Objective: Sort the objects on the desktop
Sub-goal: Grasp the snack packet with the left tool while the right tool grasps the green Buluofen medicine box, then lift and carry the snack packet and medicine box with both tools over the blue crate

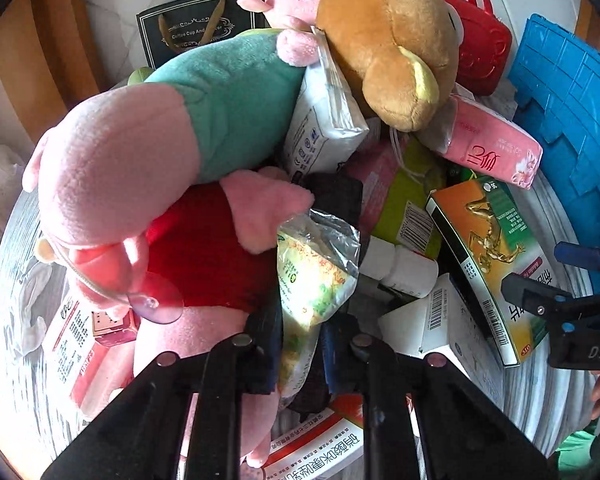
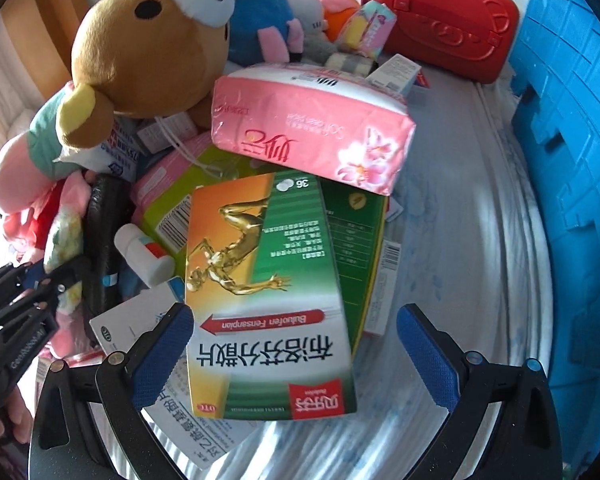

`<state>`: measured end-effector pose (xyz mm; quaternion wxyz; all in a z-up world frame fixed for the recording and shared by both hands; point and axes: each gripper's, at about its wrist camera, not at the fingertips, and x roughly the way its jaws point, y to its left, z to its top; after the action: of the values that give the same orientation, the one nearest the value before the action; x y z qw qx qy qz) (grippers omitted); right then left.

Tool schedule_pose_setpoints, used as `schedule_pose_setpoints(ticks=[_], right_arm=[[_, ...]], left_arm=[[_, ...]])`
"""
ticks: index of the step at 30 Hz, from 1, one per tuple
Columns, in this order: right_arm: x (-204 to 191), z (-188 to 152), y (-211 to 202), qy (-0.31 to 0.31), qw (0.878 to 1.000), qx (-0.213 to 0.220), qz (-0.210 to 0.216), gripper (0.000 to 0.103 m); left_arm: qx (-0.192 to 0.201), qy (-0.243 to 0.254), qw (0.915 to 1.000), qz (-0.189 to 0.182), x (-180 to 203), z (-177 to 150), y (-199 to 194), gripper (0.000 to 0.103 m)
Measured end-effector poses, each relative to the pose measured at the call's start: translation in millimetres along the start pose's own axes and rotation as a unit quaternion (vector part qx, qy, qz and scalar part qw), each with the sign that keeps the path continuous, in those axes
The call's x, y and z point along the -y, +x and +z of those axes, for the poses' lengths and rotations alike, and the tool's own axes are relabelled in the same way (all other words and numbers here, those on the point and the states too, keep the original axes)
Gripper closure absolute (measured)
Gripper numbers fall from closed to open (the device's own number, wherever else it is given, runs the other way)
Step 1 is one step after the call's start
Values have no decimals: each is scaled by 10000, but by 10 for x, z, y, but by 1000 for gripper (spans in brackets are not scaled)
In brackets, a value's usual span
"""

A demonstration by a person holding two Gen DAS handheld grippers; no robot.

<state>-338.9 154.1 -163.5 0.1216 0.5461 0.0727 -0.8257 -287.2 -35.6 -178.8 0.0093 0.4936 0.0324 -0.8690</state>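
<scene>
On the left, our left hand-held gripper (image 1: 300, 344) was closed on a crinkly snack packet (image 1: 314, 276) at the near edge of the plush pile; it looked light, soft and slippery, best pinched at its sealed end. To the right, our right hand-held gripper (image 2: 294, 354) stood wide open around the medicine box (image 2: 268, 304), gripping nothing; the box seemed stiff and light, best taken across its long sides.
</scene>
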Motion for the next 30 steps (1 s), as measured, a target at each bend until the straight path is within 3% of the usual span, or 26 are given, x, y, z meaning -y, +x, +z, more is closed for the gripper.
schedule_pose_setpoints(ticks=[11, 12, 13, 19, 30], right_arm=[[-200, 61, 227, -212, 9993, -200, -231, 0], [-195, 53, 204, -158, 9996, -144, -209, 5], [-190, 46, 165, -122, 9997, -77, -184, 14], [-142, -27, -129, 34, 9999, 150, -44, 15], [-193, -30, -941, 265, 9945, 1013, 42, 15]], left_arm=[[132, -81, 9998, -91, -41, -5, -48, 90], [161, -73, 9998, -88, -46, -5, -68, 90], [210, -31, 9998, -54, -34, -7, -96, 90], [538, 95, 9983, -192, -8, 24, -332, 90], [1117, 433, 9907, -638, 105, 178, -836, 90]])
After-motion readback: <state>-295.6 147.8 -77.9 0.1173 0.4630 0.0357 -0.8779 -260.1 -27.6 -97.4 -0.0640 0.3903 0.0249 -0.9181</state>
